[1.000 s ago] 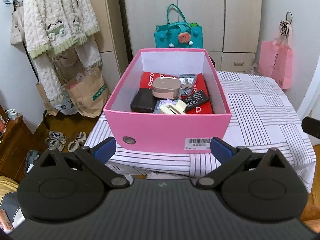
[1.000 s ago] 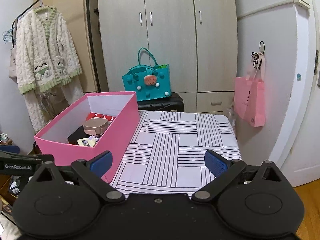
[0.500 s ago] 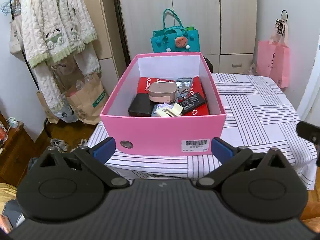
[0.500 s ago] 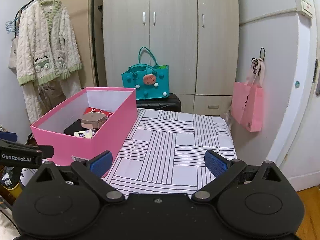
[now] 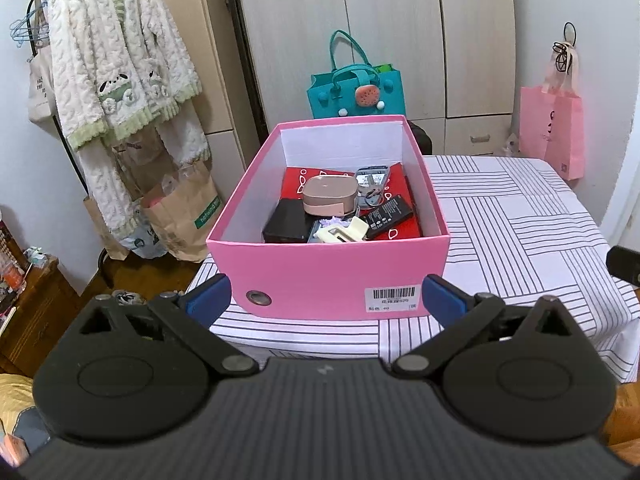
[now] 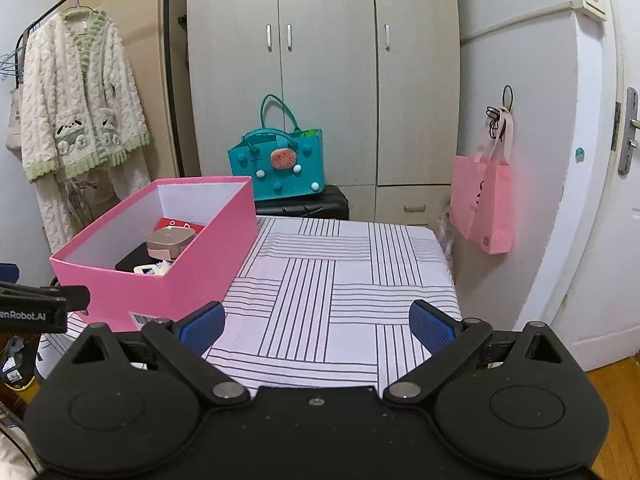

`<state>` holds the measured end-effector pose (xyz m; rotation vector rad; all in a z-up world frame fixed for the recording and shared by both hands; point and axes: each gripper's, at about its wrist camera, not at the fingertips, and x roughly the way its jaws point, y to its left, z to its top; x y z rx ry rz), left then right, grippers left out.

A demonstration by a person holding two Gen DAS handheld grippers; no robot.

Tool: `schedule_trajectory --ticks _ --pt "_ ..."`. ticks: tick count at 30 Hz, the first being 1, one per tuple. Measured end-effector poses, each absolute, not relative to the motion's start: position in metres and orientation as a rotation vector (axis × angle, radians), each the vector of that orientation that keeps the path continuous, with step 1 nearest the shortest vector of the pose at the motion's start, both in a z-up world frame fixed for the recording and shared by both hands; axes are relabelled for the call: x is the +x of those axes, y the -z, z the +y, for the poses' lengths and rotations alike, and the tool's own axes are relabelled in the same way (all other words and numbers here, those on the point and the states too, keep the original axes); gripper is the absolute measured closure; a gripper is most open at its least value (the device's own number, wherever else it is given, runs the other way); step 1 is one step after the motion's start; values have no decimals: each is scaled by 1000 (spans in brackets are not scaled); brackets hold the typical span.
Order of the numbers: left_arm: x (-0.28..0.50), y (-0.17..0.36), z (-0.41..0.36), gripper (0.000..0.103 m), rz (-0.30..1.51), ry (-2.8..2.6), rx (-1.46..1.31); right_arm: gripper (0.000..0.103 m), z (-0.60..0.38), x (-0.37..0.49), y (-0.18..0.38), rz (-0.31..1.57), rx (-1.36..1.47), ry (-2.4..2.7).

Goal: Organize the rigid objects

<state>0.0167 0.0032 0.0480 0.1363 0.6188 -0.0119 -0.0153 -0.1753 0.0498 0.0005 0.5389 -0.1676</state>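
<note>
On the striped surface the pink box holds every rigid item; both the left gripper and right gripper, spread and empty, have drawn back from it, suggesting sorting is done.

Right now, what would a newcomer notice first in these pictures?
The open pink box at the left end of the striped table, with a tan case lying on top of the small items inside. Behind it, a teal bag stands before the wardrobe. Both grippers wait in front with jaws open and empty.
</note>
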Motion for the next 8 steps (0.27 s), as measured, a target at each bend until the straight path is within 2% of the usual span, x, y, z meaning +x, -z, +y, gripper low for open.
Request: schedule_trajectory --ticks 8 --pt "14 -49 4 0 605 -9 141 3 -176 -17 -49 536 3 162"
